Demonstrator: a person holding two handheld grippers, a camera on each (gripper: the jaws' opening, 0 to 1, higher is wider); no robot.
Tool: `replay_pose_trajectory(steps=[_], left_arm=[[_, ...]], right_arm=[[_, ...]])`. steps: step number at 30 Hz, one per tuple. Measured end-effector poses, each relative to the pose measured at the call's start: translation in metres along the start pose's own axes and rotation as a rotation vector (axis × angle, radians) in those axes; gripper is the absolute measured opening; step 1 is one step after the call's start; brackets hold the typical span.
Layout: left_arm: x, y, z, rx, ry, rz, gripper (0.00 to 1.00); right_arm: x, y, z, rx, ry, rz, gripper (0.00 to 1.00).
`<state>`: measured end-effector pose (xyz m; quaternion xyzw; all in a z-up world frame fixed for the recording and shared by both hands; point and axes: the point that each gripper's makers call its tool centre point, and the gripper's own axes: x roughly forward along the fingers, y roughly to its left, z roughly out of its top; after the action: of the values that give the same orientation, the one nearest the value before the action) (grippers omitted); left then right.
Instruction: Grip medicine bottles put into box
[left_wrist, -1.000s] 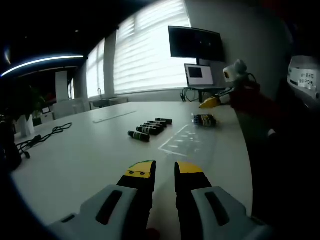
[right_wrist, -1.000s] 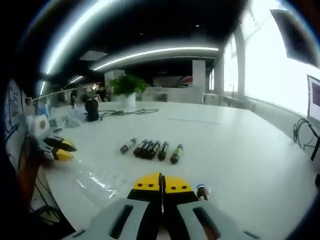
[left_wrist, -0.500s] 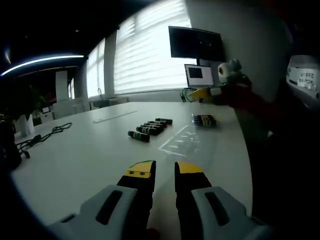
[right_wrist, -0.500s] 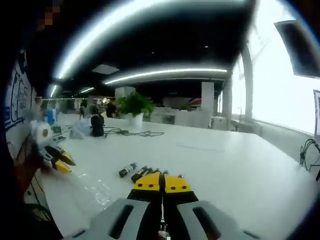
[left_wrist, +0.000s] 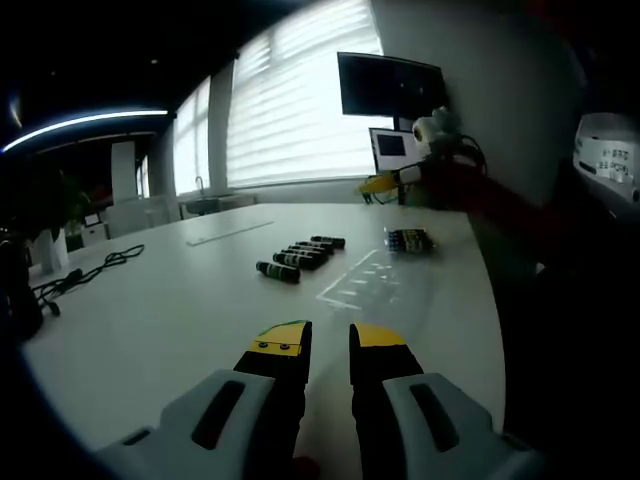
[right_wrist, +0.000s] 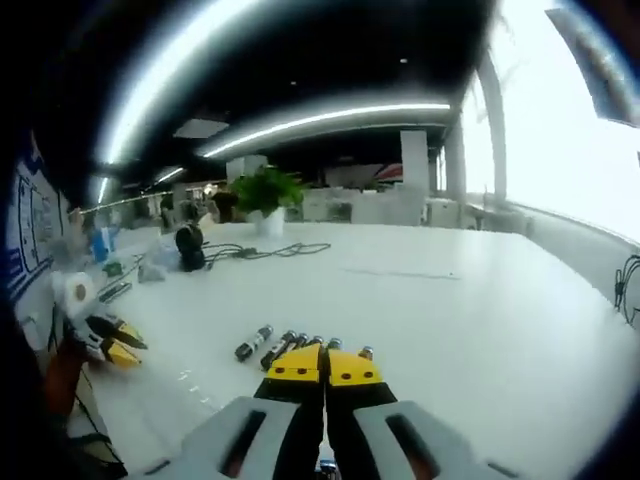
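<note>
The big white oval table (left_wrist: 150, 300) carries everything. Near its edge on my right side lies the clear plastic box (left_wrist: 372, 280), flat and hard to read against the white; I think its lid is off, but I cannot be sure. Just beyond it, towards the table's middle, the row of small dark medicine bottles (left_wrist: 300, 255) lies on its side, bodies parallel and close, one apart at the near end. Their long axes run roughly across the table toward the box, caps pointing that way as far as I can judge. A further small bottle (left_wrist: 407, 240) lies past the box.

They look light, stiff and smooth, likely to roll, so I would pinch one across its middle.

My left gripper (left_wrist: 328, 340) hovers low with jaws apart. My right gripper (right_wrist: 322, 366) has its yellow tips pressed together, empty, above the row.
</note>
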<state>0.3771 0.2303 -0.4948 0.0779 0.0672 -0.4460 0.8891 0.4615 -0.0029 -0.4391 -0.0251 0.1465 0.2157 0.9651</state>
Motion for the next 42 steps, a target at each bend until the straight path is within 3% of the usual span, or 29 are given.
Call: replay_pose_trajectory(steps=[4,10,19,25,36,42], left_arm=[[0.000,0.000,0.000,-0.001,0.000,0.000,0.09],[0.000,-0.001,0.001,-0.003,-0.002,-0.002,0.09],[-0.001,0.000,0.001,-0.005,-0.007,-0.006,0.09],[-0.002,0.000,0.001,-0.005,-0.008,-0.005,0.09],[-0.002,0.000,0.001,-0.006,-0.009,-0.006,0.09],[-0.002,0.000,0.001,-0.006,-0.010,-0.007,0.09]], right_arm=[[0.016,-0.007,-0.003,-0.065,0.028,-0.029,0.00],[0.029,-0.016,-0.008,-0.090,0.046,-0.043,0.02],[0.049,-0.025,-0.023,-0.068,0.135,-0.046,0.06],[0.060,-0.031,-0.027,-0.067,0.159,-0.064,0.08],[0.077,-0.039,-0.053,-0.071,0.280,-0.099,0.12],[0.081,-0.037,-0.056,-0.069,0.297,-0.104,0.12]])
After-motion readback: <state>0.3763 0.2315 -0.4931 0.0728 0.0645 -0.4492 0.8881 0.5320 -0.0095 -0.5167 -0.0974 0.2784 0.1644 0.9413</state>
